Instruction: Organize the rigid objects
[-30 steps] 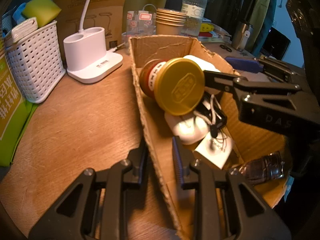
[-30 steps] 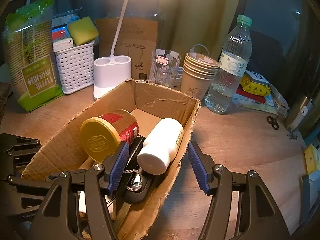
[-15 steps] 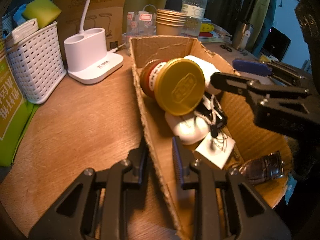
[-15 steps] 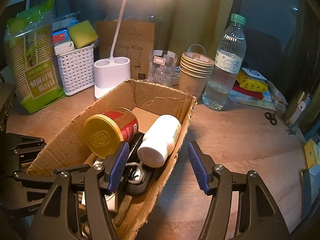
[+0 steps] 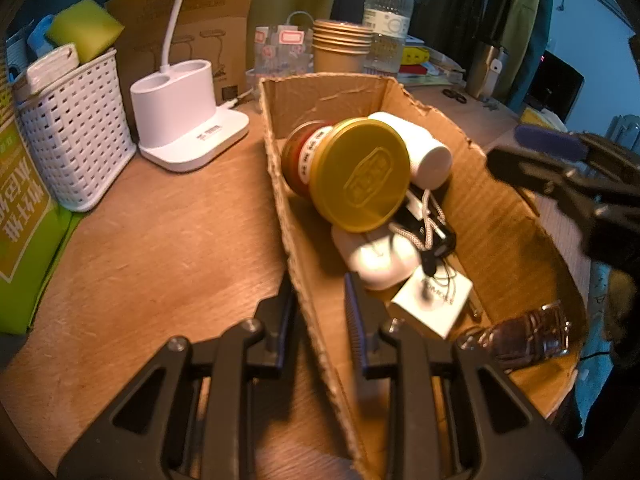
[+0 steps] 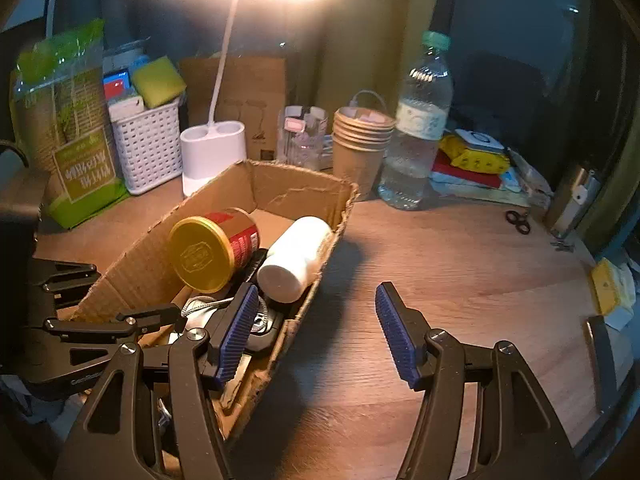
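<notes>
Two tongs are working: the left tongs are clamping the cardboard box's wall at 6 o'clock; the right tongs are hanging apart, empty, above the table.

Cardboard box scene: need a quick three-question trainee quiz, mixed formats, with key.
1. True or false: the left gripper is clamped on the wall of the brown cardboard box.
2. What lies beside the gold-lidded red tin in the box? A) white plastic bottle B) green sponge C) paper cup
3. Fill in: the right gripper is ____, holding nothing.

Key: 1 true; 2 A, the white plastic bottle; 3 open.
</notes>
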Tool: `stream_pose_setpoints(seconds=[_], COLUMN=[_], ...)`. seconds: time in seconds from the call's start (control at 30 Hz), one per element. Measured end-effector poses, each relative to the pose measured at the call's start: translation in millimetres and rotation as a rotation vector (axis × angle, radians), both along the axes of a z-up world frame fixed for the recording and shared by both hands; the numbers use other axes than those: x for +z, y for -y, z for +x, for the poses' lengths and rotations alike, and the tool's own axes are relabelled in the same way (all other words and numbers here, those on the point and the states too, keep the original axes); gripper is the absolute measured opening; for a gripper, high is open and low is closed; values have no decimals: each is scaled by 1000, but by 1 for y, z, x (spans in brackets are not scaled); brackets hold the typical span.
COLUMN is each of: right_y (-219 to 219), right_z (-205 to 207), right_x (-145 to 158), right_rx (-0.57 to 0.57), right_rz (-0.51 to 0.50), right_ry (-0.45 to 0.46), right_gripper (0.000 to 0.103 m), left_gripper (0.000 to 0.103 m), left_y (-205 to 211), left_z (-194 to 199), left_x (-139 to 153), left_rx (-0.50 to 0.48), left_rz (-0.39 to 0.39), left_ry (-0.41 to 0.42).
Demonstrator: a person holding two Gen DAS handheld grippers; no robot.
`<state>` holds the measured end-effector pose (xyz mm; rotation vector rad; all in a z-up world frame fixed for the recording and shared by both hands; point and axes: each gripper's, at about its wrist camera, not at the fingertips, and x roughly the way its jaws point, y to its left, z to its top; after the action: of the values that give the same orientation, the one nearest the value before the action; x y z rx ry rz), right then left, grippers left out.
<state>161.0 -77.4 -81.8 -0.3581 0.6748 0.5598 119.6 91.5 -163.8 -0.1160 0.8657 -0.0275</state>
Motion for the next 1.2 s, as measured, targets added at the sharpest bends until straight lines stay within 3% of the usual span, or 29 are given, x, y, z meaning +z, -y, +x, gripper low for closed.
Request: stream_pose_setpoints(seconds=[0.33, 0.53, 1.0, 1.13, 1.2], right_y=[41, 73, 119, 124, 128], right_z=[-13, -21, -47, -54, -58], right_x=[36, 55, 90, 98, 101], right_rx=[-45, -80, -126, -128, -132], right_rz=[71, 129, 214, 226, 234], right_ry=[54, 89, 177, 199, 212], right_gripper=[64, 64, 64, 64, 64], left_gripper=[26, 28, 35, 36, 42], left_y=[3, 7, 32, 40, 46], left_z=[2, -9, -32, -41, -47], left_x=[2, 13, 73, 93, 104], left_rx=[29, 55, 89, 87, 81], left_rz=[43, 85, 162, 153, 154], left_ry=[5, 55, 211, 257, 288])
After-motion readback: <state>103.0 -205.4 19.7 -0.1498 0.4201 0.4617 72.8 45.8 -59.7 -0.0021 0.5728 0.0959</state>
